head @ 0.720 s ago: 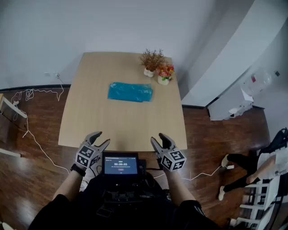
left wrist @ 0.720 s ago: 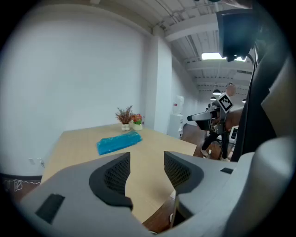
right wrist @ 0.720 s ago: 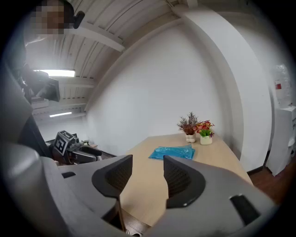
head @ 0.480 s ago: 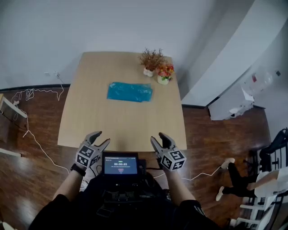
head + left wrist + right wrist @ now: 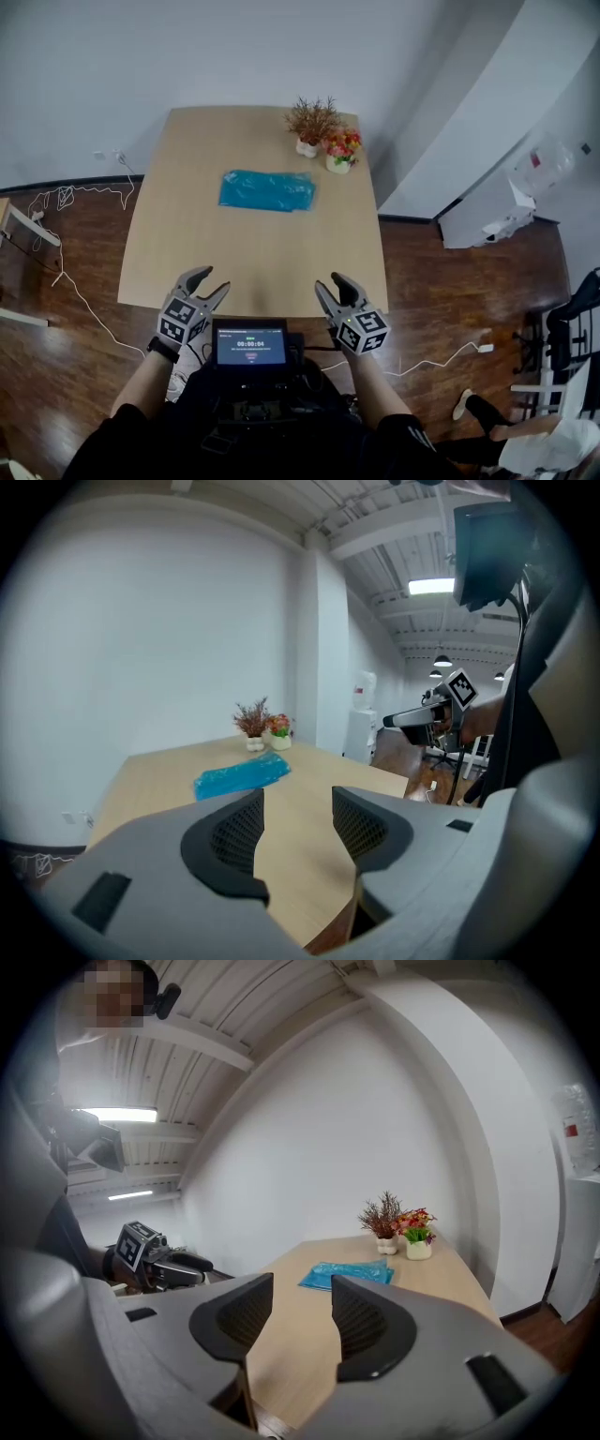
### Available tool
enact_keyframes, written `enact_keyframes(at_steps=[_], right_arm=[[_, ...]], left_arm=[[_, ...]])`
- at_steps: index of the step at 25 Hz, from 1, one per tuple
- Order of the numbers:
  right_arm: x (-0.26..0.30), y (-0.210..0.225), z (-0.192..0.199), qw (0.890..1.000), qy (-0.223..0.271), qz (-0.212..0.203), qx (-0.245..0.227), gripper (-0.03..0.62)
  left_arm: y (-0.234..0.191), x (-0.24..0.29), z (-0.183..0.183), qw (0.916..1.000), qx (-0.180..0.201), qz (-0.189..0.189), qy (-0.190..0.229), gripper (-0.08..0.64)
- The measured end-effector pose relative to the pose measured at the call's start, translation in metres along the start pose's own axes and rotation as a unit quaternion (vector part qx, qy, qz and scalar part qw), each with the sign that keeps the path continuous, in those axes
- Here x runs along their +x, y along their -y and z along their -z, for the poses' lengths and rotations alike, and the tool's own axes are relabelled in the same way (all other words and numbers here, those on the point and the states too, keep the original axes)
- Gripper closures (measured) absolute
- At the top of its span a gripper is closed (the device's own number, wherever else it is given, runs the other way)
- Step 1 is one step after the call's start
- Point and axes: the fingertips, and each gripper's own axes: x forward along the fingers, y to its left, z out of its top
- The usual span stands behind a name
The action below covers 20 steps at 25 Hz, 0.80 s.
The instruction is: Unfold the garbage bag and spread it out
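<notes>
Moved since earlier: bystander (image 5: 489,414), shifted from mid-right to the lower right corner; garbage bag unmoved.

Left gripper (image 5: 212,279): jaws apart, nothing held.

Right gripper (image 5: 330,281): likewise.

Both are held at the table's (image 5: 253,267) near edge.

Garbage bag (image 5: 267,190): blue, folded flat, laid on the far half near two potted plants (image 5: 323,136), well apart from both grippers.
</notes>
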Motion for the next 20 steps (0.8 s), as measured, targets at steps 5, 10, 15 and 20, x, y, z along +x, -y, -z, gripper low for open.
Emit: enact_keyframes(at_steps=[5, 10, 15, 20], right_arm=[[0.001, 0.009, 0.000, 1.000, 0.003, -0.009, 0.000, 0.394], [0.006, 0.014, -0.003, 1.000, 0.001, -0.014, -0.004, 0.394], [0.020, 0.020, -0.011, 1.000, -0.001, -0.006, -0.005, 0.394], [0.045, 0.031, -0.027, 1.000, 0.001, 0.018, -0.005, 0.394]], left_arm=[[0.000, 0.011, -0.009, 0.9997, 0.023, -0.006, -0.009, 0.335], [-0.004, 0.028, -0.029, 0.9992, 0.041, -0.002, -0.005, 0.345], [-0.014, 0.051, -0.043, 0.9984, 0.053, 0.017, -0.003, 0.345], [-0.036, 0.079, -0.052, 0.9970, 0.063, 0.045, -0.004, 0.345]])
